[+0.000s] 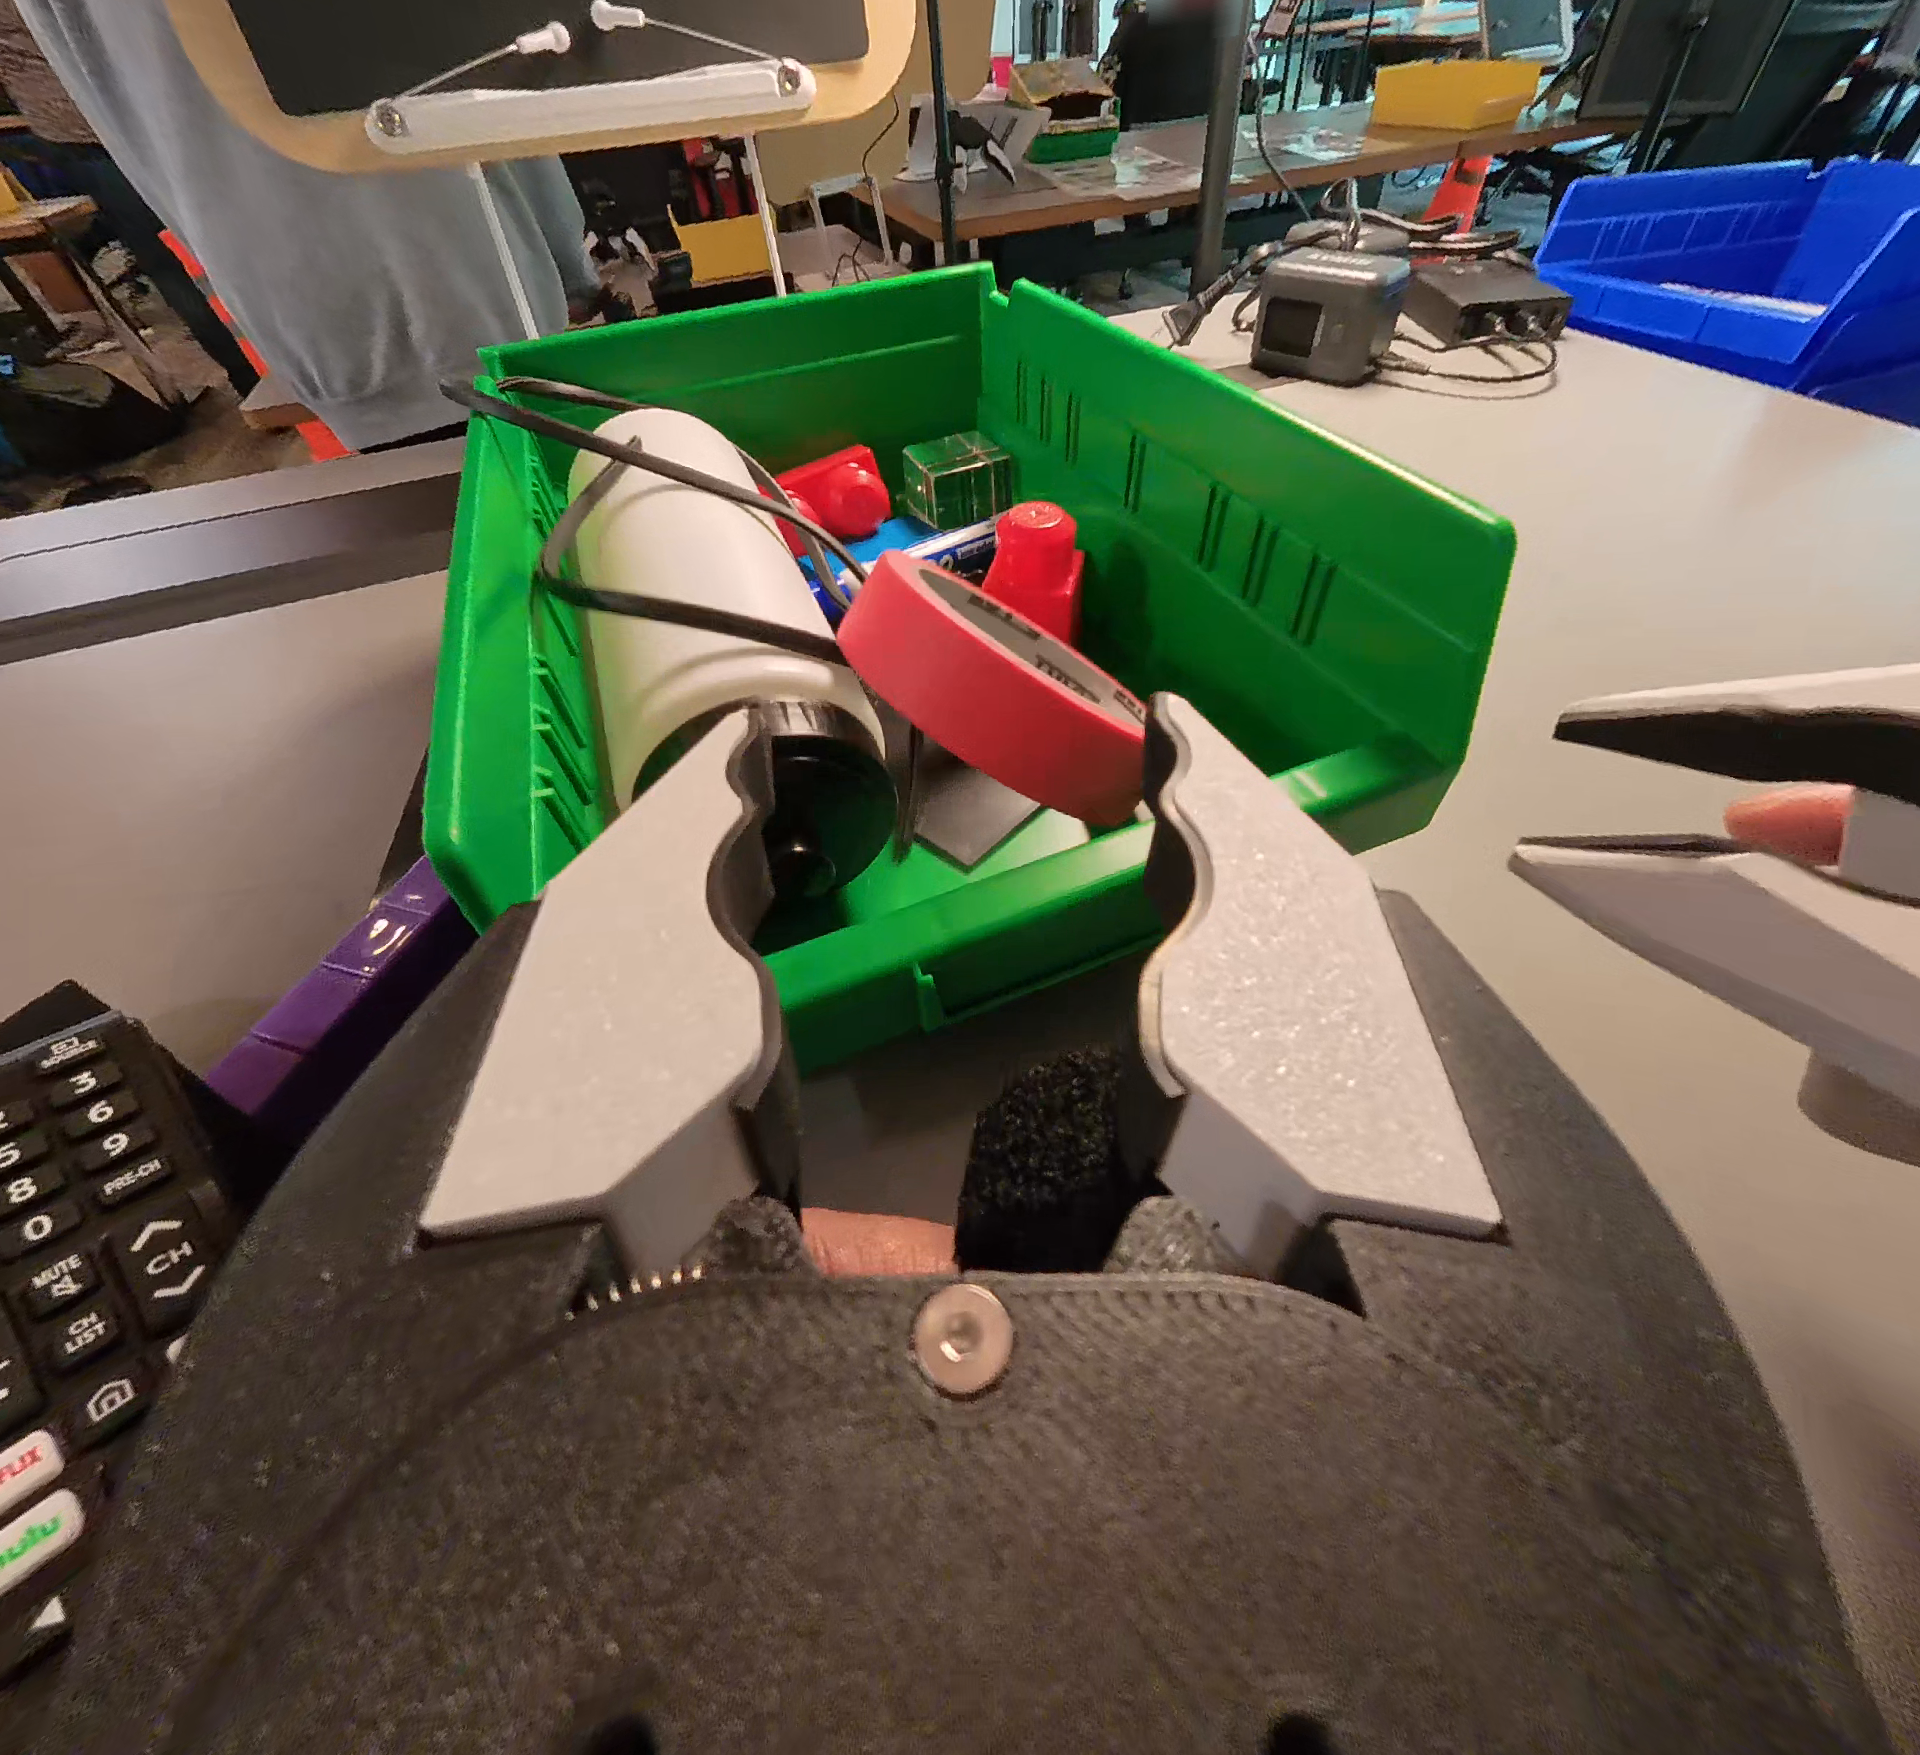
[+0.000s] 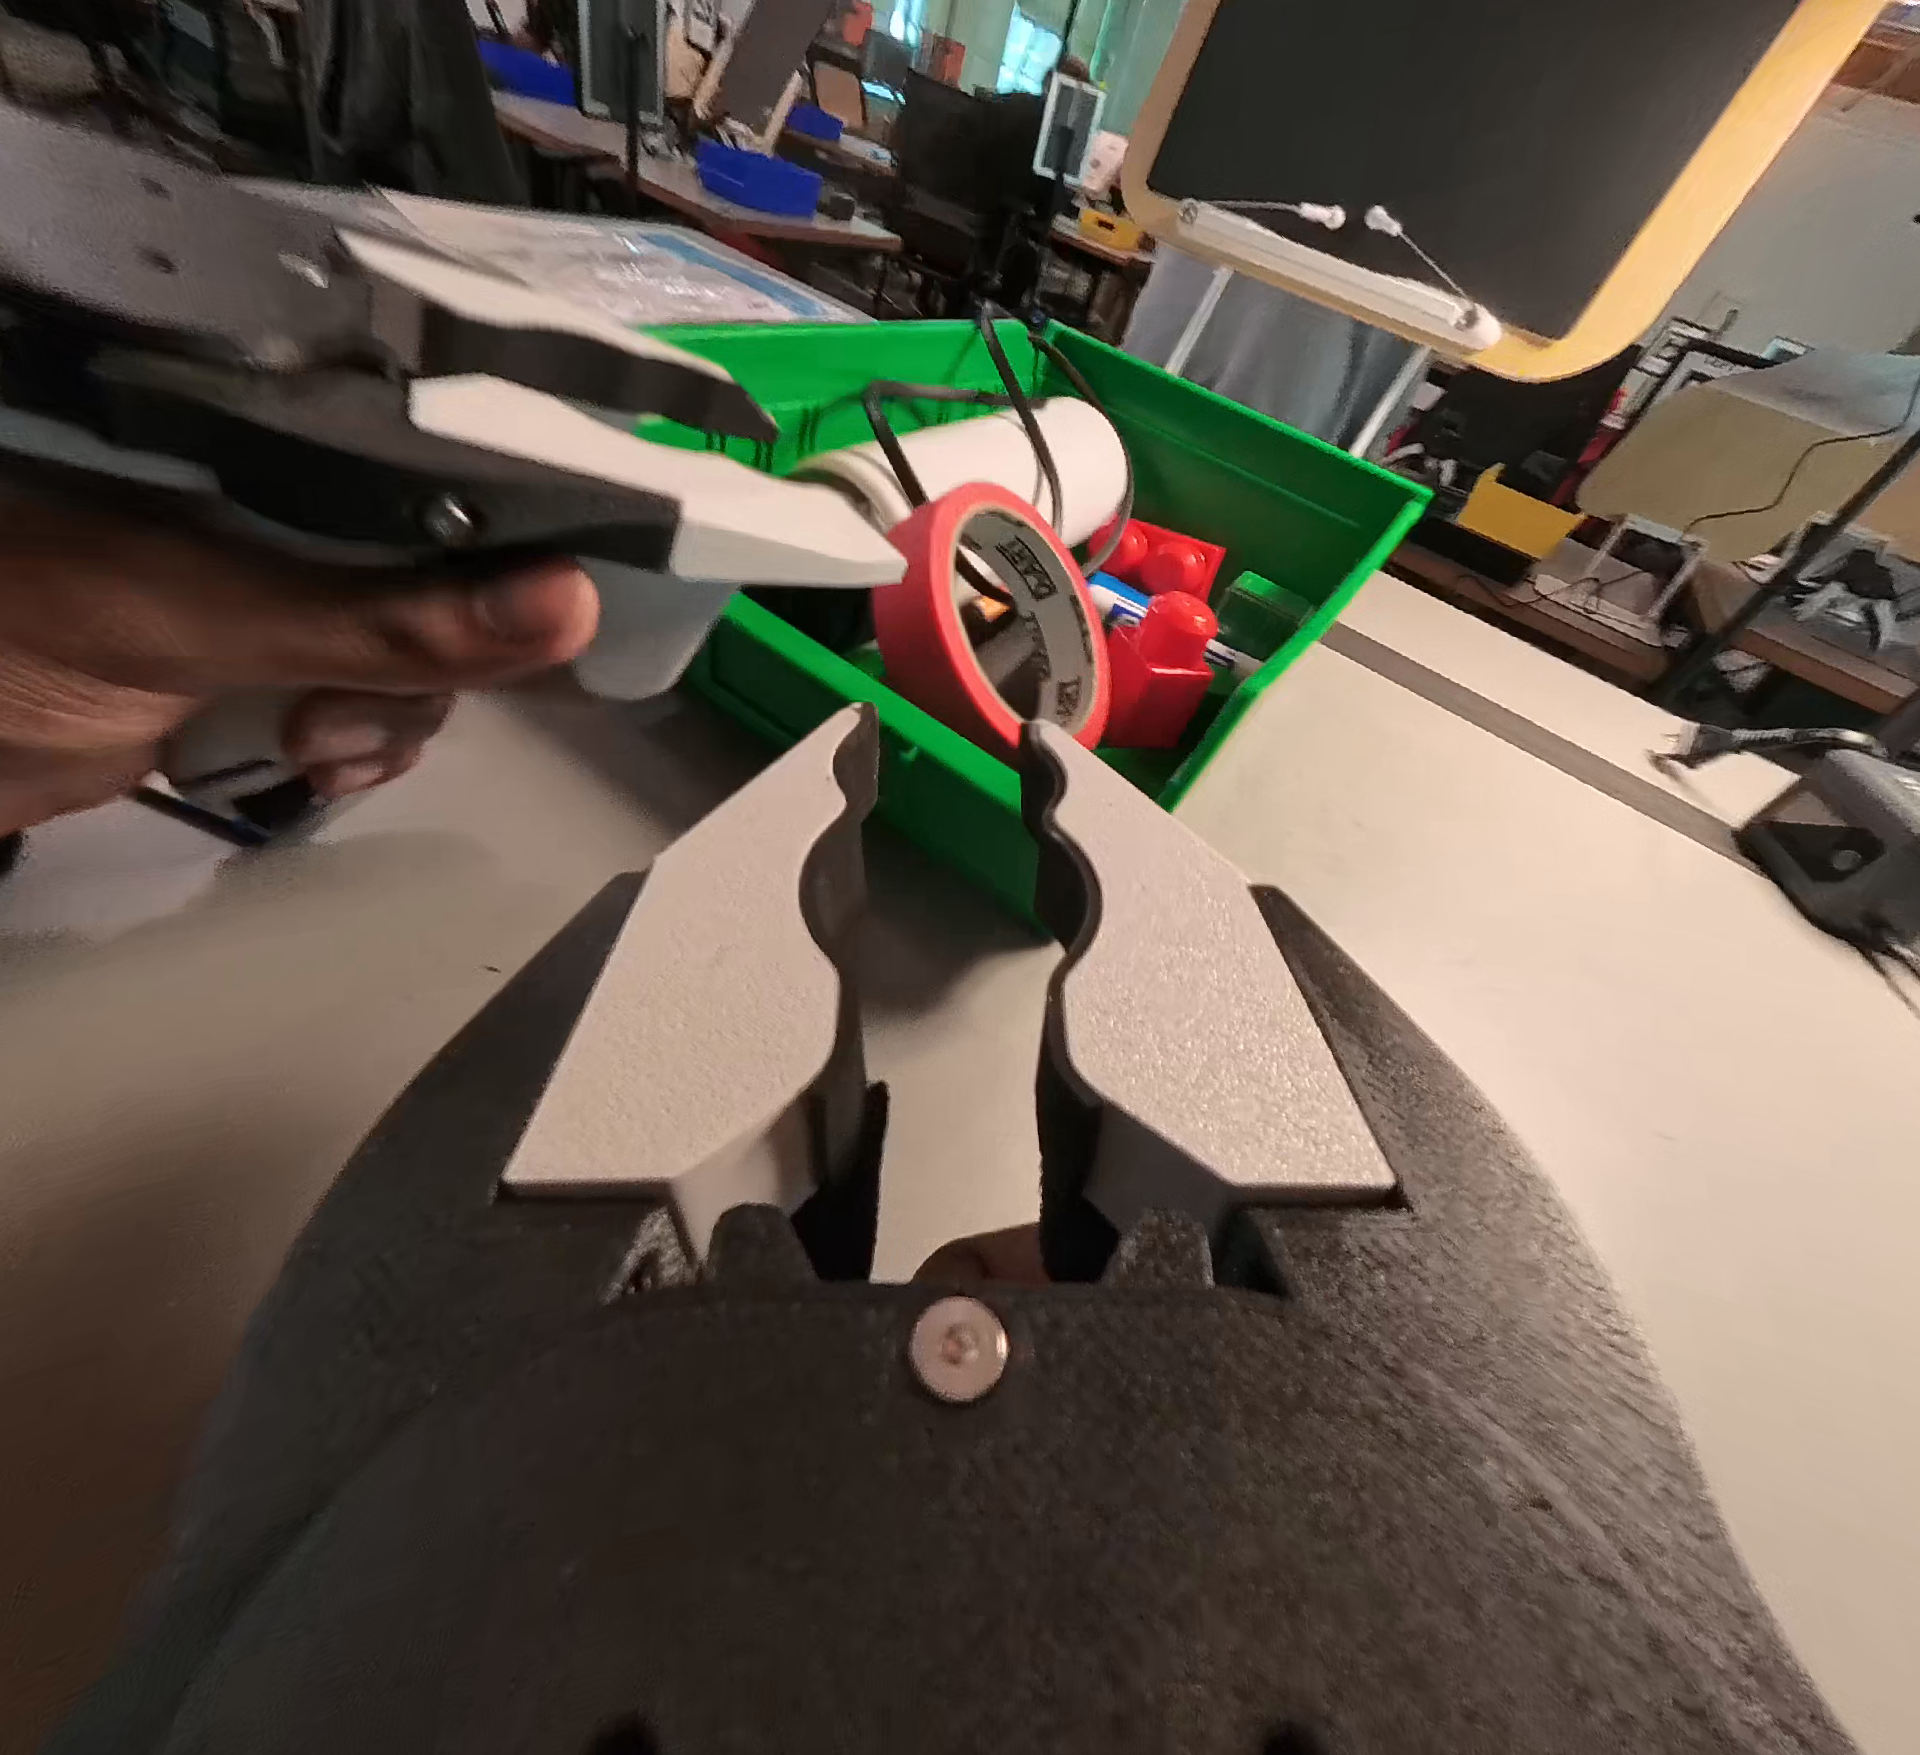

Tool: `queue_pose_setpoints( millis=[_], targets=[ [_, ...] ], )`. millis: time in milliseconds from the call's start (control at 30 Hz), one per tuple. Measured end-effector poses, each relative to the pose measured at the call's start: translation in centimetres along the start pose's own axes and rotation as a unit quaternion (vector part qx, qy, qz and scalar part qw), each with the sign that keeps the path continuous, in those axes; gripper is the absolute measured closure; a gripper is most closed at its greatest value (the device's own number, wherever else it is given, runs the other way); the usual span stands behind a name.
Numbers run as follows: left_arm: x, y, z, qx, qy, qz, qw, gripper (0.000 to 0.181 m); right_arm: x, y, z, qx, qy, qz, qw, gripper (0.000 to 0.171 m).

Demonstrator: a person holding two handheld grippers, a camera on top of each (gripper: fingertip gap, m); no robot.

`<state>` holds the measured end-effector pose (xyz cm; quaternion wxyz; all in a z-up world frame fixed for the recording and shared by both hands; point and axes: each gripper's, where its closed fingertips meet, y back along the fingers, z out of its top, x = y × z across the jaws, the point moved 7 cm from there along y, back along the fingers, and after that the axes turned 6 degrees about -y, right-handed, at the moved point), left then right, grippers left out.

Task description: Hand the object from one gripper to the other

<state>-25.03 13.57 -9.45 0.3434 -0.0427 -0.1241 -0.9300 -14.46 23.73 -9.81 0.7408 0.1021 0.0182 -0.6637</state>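
Grey table (image 1: 1558,562), green bin (image 1: 1299,542) half-hiding red tape roll (image 1: 987,697), left tool (image 1: 951,749) agape, right tool (image 2: 945,734) parted, both empty.

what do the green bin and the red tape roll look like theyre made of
Green bin: looks like rigid moulded plastic, glossy, with ribbed walls and light glare. Red tape roll: seems to be matte paper or cloth tape wound on a grey cardboard-like core; the exact backing is unclear.

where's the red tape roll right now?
Inside the green bin, near its front lip: the red tape roll stands tilted on edge, right of the white cylinder and in front of the red blocks.
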Motion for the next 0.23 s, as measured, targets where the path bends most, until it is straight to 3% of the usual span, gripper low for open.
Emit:
queue_pose_setpoints(
  millis=[233],
  targets=[
    [0.2,0.0,-0.8,0.04,-0.036,0.054,0.997,0.107,2.3,1.2,2.4,-0.104,-0.151,0.152,0.971,0.135]
  ],
)
